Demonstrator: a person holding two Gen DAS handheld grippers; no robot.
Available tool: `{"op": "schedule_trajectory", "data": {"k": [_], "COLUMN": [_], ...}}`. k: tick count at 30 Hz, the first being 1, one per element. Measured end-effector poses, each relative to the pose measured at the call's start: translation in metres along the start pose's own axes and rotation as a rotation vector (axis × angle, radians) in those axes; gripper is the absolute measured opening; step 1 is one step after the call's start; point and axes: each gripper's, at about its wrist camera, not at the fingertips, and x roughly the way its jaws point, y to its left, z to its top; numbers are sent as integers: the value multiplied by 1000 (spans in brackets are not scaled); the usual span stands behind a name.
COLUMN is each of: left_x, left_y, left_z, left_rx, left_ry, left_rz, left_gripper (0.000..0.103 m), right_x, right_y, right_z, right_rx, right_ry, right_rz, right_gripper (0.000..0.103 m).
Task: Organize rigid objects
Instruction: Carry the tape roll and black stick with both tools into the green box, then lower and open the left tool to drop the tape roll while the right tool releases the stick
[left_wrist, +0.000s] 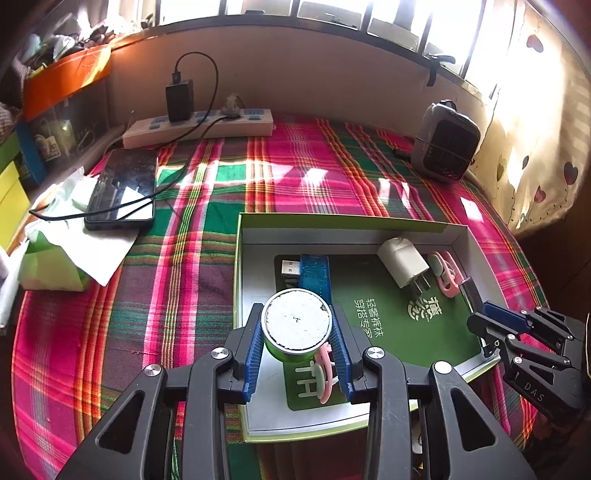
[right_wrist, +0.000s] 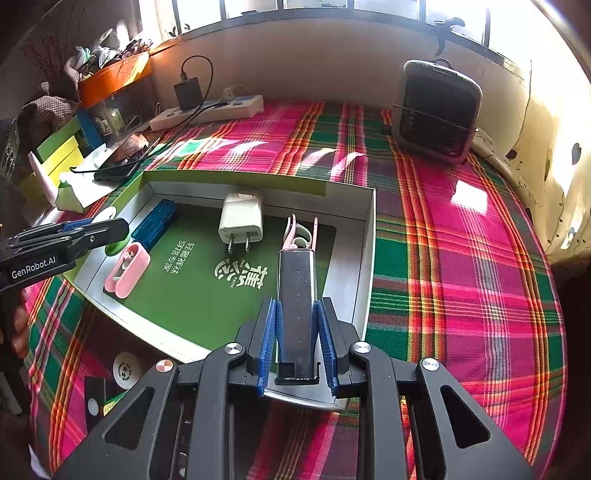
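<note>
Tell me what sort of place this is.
Probably a home, at a table or bed by a window: a plaid cloth, a power strip with a phone charging, a small heater.

Black plastic left gripper (left_wrist: 297, 345) and right gripper (right_wrist: 297, 341), blue ribbed jaws, silver screws, white "GenRobot.AI" lettering.
</note>
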Motion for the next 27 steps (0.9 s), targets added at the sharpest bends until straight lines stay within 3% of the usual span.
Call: {"op": "schedule_trajectory", "data": {"k": [27], "left_x": [9], "left_y": [-3], "left_z": [-2], "left_rx": [-7], "left_ry": [27], "left_rz": [-7], "left_gripper": [33], "right_x": [2], "right_y": [6], "right_z": [0], "right_rx": [-32], "right_ry": [-33], "right_rz": [-54], "right_gripper": [24]}}
